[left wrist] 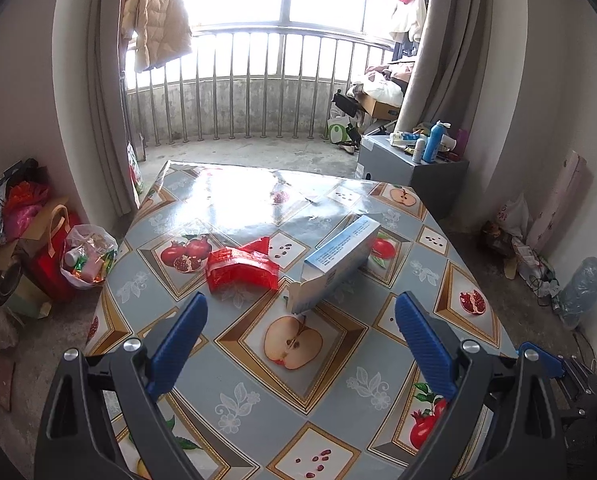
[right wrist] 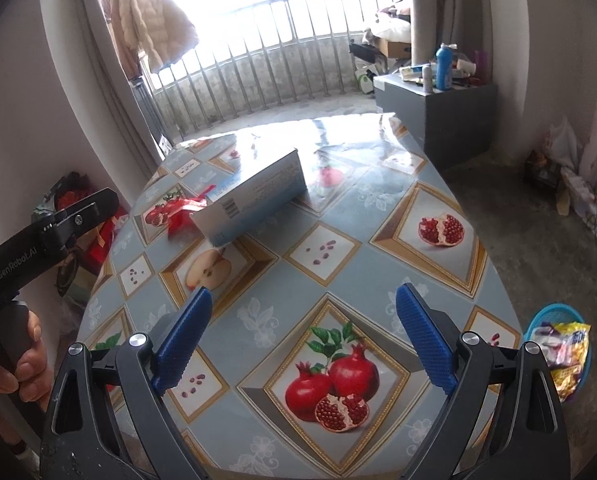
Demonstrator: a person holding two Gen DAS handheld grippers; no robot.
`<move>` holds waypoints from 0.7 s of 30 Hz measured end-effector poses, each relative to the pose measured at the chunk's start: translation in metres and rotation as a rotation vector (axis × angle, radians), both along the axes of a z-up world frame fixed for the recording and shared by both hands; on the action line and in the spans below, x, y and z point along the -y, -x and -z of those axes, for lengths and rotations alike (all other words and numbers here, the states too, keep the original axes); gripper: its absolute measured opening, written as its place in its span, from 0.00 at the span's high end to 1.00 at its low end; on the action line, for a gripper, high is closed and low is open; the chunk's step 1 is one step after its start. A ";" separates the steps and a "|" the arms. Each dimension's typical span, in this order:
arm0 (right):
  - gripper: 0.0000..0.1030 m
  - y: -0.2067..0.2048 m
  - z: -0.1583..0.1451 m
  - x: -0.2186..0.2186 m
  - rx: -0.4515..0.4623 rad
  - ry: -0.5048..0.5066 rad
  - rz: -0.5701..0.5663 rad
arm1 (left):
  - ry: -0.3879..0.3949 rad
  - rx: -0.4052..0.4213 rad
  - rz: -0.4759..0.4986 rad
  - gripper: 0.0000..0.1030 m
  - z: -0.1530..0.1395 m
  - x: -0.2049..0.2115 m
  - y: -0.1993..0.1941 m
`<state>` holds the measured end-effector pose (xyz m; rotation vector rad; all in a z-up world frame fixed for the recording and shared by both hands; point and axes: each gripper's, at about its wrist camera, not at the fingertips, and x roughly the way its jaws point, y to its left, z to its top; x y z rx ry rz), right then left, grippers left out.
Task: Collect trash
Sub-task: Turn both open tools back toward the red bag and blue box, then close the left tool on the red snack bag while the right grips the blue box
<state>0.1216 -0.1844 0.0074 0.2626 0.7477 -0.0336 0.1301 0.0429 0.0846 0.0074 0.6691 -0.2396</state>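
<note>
A light blue and white carton box (left wrist: 340,266) lies on its side on the fruit-print table (left wrist: 338,392), one end flap open. A crumpled red wrapper (left wrist: 242,266) lies just left of it. My left gripper (left wrist: 300,326) is open and empty, a short way in front of the box. In the right wrist view the box (right wrist: 254,196) lies mid-table with the red wrapper (right wrist: 182,210) behind its left end. My right gripper (right wrist: 302,322) is open and empty over the near part of the table (right wrist: 418,272). The left gripper's body (right wrist: 46,236) shows at the left edge.
A blue basket (right wrist: 560,350) with packets stands on the floor right of the table. A plastic bag of rubbish (left wrist: 88,256) and other bags lie on the floor at the left. A grey cabinet (left wrist: 414,170) with bottles stands beyond the table.
</note>
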 end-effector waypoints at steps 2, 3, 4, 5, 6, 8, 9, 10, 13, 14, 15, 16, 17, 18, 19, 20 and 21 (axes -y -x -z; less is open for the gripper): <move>0.14 -0.002 -0.001 -0.001 0.016 -0.012 -0.017 | 0.005 0.007 -0.002 0.10 0.001 -0.007 -0.002; 0.14 -0.002 0.000 0.001 0.025 -0.018 -0.022 | 0.010 0.012 -0.004 0.10 0.001 -0.012 -0.004; 0.14 -0.003 0.001 0.004 0.033 -0.024 -0.023 | 0.013 0.017 -0.006 0.10 0.000 -0.016 -0.004; 0.14 -0.004 0.003 0.010 0.035 -0.034 -0.019 | 0.015 0.026 -0.008 0.10 -0.001 -0.021 -0.004; 0.14 -0.005 0.005 0.017 0.031 -0.051 -0.009 | 0.017 0.039 -0.014 0.10 -0.002 -0.027 -0.004; 0.14 -0.009 0.011 0.032 0.017 -0.095 0.011 | 0.020 0.055 -0.026 0.10 -0.004 -0.036 -0.003; 0.14 -0.012 0.013 0.041 0.009 -0.114 0.027 | 0.027 0.061 -0.030 0.10 -0.003 -0.041 -0.003; 0.14 -0.014 0.015 0.045 0.003 -0.124 0.038 | 0.038 0.065 -0.033 0.10 -0.002 -0.047 -0.004; 0.20 -0.023 0.020 0.057 -0.018 -0.163 0.052 | 0.066 0.066 -0.033 0.10 0.005 -0.060 -0.005; 0.21 -0.027 0.021 0.060 -0.026 -0.180 0.052 | 0.068 0.065 -0.033 0.10 0.009 -0.064 -0.006; 0.23 -0.030 0.022 0.061 -0.031 -0.198 0.049 | 0.068 0.059 -0.034 0.10 0.014 -0.067 -0.008; 0.25 -0.033 0.023 0.062 -0.034 -0.216 0.045 | 0.069 0.051 -0.033 0.10 0.018 -0.070 -0.010; 0.26 -0.036 0.023 0.061 -0.035 -0.237 0.040 | 0.074 0.039 -0.031 0.10 0.022 -0.073 -0.014; 0.27 -0.040 0.022 0.061 -0.032 -0.262 0.031 | 0.082 0.031 -0.029 0.10 0.024 -0.074 -0.018; 0.28 -0.043 0.022 0.060 -0.031 -0.289 0.020 | 0.096 0.023 -0.027 0.13 0.027 -0.077 -0.023; 0.28 -0.048 0.021 0.058 -0.032 -0.310 0.009 | 0.110 0.017 -0.025 0.15 0.029 -0.080 -0.029; 0.29 -0.054 0.020 0.056 -0.032 -0.326 -0.002 | 0.126 0.010 -0.021 0.18 0.030 -0.082 -0.035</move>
